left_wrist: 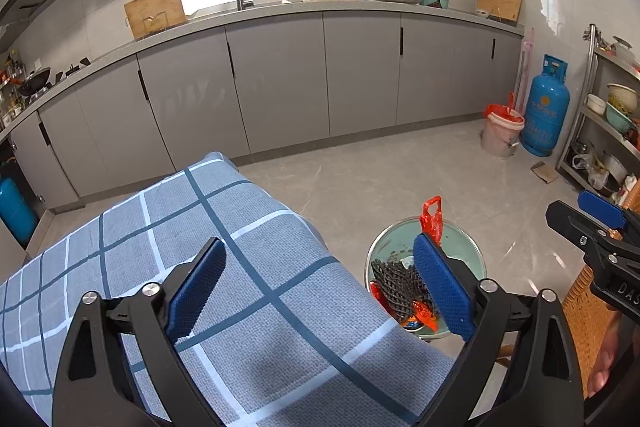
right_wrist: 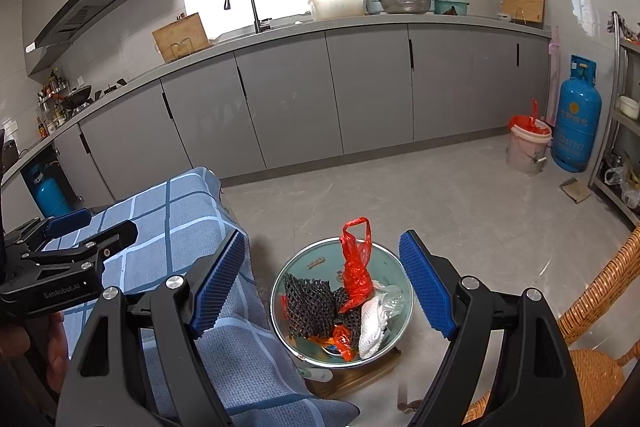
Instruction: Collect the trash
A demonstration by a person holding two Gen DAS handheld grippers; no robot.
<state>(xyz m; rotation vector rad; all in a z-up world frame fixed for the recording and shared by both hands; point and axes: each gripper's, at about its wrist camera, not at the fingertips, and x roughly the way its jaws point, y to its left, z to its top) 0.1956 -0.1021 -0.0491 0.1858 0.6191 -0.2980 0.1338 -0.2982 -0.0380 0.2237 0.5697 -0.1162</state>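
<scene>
Both the left claw (left_wrist: 320,291) and right claw (right_wrist: 322,289) gape empty near the trash-filled basin (right_wrist: 404,311)

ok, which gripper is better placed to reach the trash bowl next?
Probably right. The right gripper is open and frames the bowl of trash directly; the left gripper, also open, hangs mostly over the checked cloth, bowl off to its side.

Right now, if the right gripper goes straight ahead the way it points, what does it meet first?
Probably the trash in the bowl: the red plastic bag stands highest. The right gripper is open and empty; depth is uncertain.
</scene>
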